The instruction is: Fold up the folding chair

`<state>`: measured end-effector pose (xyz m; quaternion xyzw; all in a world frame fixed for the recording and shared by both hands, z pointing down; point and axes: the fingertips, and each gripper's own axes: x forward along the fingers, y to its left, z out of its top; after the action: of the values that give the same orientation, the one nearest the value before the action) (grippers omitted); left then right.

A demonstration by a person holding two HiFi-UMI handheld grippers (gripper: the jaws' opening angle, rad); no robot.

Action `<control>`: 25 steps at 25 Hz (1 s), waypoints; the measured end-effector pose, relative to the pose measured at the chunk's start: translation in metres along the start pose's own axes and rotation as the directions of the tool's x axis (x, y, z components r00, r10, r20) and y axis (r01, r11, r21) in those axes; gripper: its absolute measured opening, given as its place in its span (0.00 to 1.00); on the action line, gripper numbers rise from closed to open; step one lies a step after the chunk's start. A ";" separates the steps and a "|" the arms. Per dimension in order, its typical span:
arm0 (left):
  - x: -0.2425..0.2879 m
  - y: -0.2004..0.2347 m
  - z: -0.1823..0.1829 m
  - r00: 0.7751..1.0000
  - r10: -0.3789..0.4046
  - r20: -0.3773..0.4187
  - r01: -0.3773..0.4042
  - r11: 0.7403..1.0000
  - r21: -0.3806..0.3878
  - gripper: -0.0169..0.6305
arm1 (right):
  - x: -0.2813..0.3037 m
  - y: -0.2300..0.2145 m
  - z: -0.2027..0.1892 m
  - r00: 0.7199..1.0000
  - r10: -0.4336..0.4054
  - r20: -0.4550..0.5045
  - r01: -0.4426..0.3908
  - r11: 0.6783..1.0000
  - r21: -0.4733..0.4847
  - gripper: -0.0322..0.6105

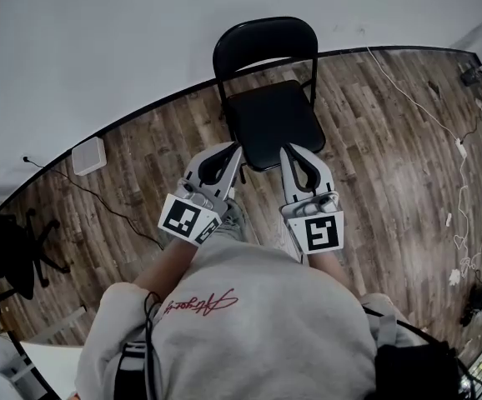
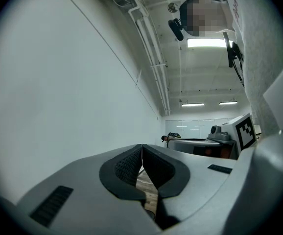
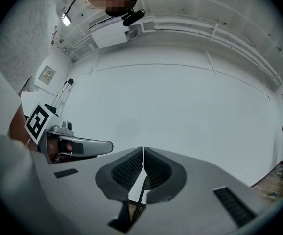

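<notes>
The floor (image 1: 391, 173) is brown wood planks. The wall (image 1: 99, 40) is plain white. A small white box (image 1: 88, 156) sits by the wall. A long white cable (image 1: 401, 84) runs over the floor. Bright strip lights (image 2: 206, 43) and pipes (image 2: 151, 58) are up on the ceiling (image 2: 200, 77).

A white box (image 1: 88, 156) sits on the wood floor (image 1: 391, 169) well left of the left tongs (image 1: 234, 148); a white cable (image 1: 412, 96) trails right of the right tongs (image 1: 284, 149).
</notes>
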<state>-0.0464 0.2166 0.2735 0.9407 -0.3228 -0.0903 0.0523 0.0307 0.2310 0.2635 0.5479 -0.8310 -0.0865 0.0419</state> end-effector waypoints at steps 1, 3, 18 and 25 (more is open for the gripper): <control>0.010 0.011 -0.001 1.000 -0.007 -0.005 0.007 1.000 0.000 0.05 | 0.013 -0.007 -0.002 1.000 -0.009 -0.001 0.009 1.000 -0.005 0.08; 0.030 0.034 -0.003 1.000 -0.009 -0.026 0.009 1.000 0.001 0.05 | 0.039 -0.020 -0.008 1.000 -0.024 -0.015 0.024 1.000 -0.008 0.08; 0.114 0.131 -0.022 0.992 0.006 -0.124 -0.007 1.000 -0.008 0.05 | 0.138 -0.060 -0.047 0.992 -0.064 -0.106 0.067 0.998 0.021 0.08; 0.130 0.166 -0.069 0.954 0.018 -0.299 -0.027 0.999 -0.026 0.06 | 0.138 -0.082 -0.087 0.980 -0.084 -0.182 0.106 0.987 0.118 0.08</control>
<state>-0.0308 0.0082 0.3489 0.9390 -0.3204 0.0488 0.1153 0.0647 0.0642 0.3293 0.5942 -0.8006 0.0137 0.0764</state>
